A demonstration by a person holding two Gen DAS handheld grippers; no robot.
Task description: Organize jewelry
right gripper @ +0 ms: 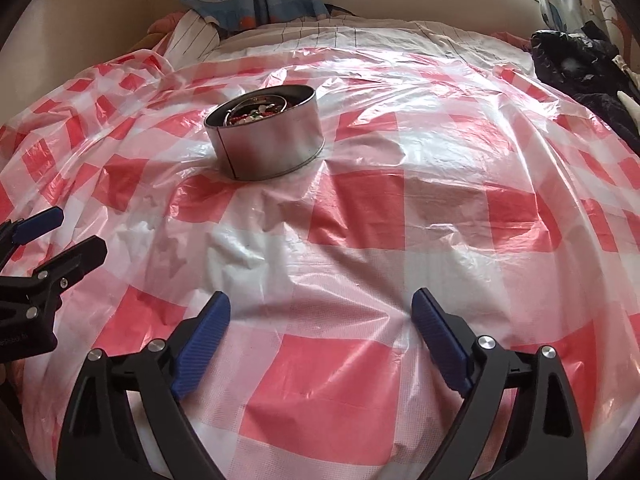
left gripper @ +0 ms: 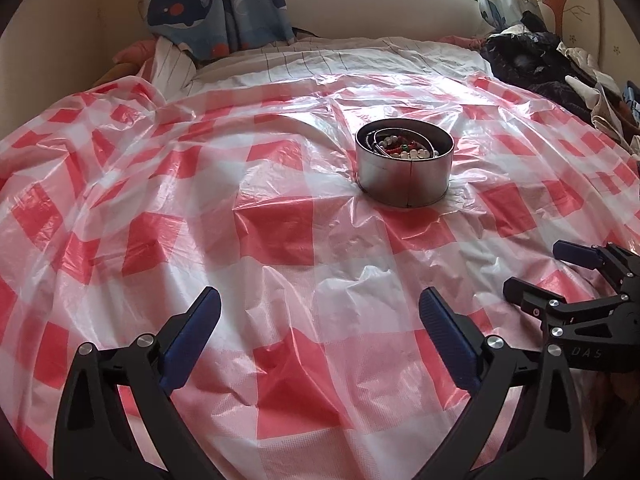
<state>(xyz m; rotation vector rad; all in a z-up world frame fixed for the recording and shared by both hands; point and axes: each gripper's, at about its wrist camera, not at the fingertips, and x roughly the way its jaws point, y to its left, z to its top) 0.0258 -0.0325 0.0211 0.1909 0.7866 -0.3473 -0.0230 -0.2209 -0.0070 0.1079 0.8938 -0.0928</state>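
Left wrist view: nearest us, the left gripper [left gripper: 320,300] hangs over the bed with its jaws wide and nothing between them. Low at the right edge we see the right gripper [left gripper: 536,268], jaws also spread and empty. In the right wrist view the right gripper [right gripper: 321,305] shows the same: blue pads [right gripper: 204,344] far apart over bare sheet.

Under both lies a red-and-white checked plastic sheet [left gripper: 280,232], thin, crinkled and glossy; we judge it slippery, so anything pushed on it may slide and drag the film along.

Further out, well apart from both grippers, stands the tin [left gripper: 404,168], round, low, lidless, upright. In it we see beads [left gripper: 408,150], white, red and green, with what looks like a thin metal hoop; the pieces are too small to tell apart.

We judge the tin light and stiff, smooth-walled, and wider than it is tall, so a grip across the rim wall, one pad inside and one outside, looks safer than spanning its full width. The beads look small and hard, likely strung; we would pinch a strand, not a single bead, which would roll or slip.

Beyond are a striped cover [left gripper: 320,60], whale curtains [left gripper: 216,4] and dark clothes [left gripper: 536,60] at far right.
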